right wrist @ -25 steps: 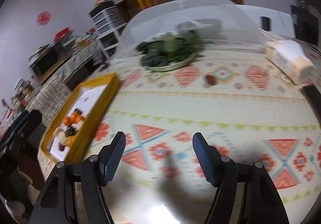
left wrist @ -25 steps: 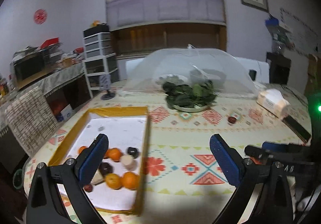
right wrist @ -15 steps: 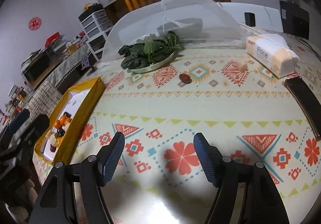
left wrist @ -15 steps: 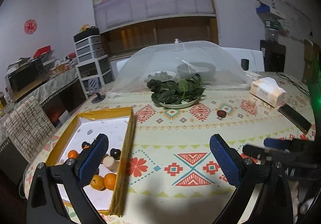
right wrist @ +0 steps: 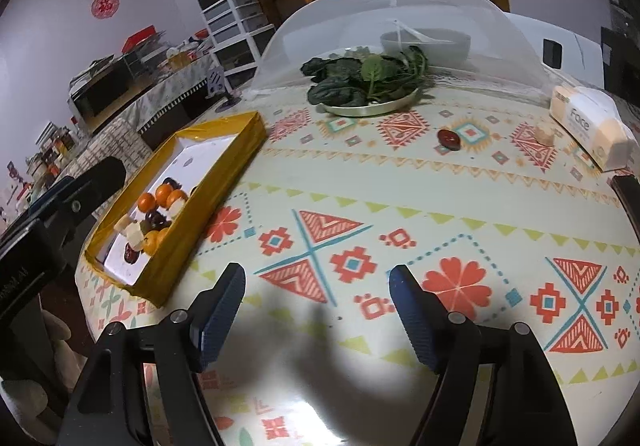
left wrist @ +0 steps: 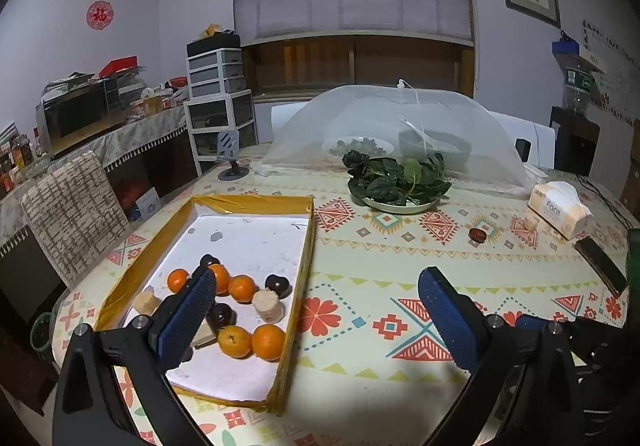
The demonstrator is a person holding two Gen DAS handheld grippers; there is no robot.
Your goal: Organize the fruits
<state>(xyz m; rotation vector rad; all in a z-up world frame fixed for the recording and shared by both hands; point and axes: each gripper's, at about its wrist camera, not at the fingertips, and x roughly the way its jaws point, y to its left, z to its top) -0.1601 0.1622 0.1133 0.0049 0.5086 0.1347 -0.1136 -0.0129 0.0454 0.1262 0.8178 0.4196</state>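
A yellow-rimmed tray (left wrist: 304,270) (right wrist: 224,170) on the left of the patterned table holds several oranges (left wrist: 269,341), dark fruits (left wrist: 277,283) and pale chunks (left wrist: 267,304). A dark red fruit (left wrist: 477,234) (right wrist: 448,137) and a pale chunk (left wrist: 531,223) (right wrist: 544,134) lie loose on the cloth near the tissue pack. My left gripper (left wrist: 316,316) hovers open over the tray's right edge with nothing between its fingers. My right gripper (right wrist: 316,310) hangs above the bare cloth, its jaws opening, with nothing between them.
A metal plate of green leaves (left wrist: 400,182) (right wrist: 368,86) stands before a mesh food cover (left wrist: 400,126). A tissue pack (left wrist: 558,210) (right wrist: 592,126) and a dark phone (left wrist: 600,260) lie at the right. A chair (left wrist: 72,214) stands left of the table.
Both views have shifted: the left one swung so the tray sits nearer and more central; the right one moved forward over the cloth, and its jaws spread a little wider.
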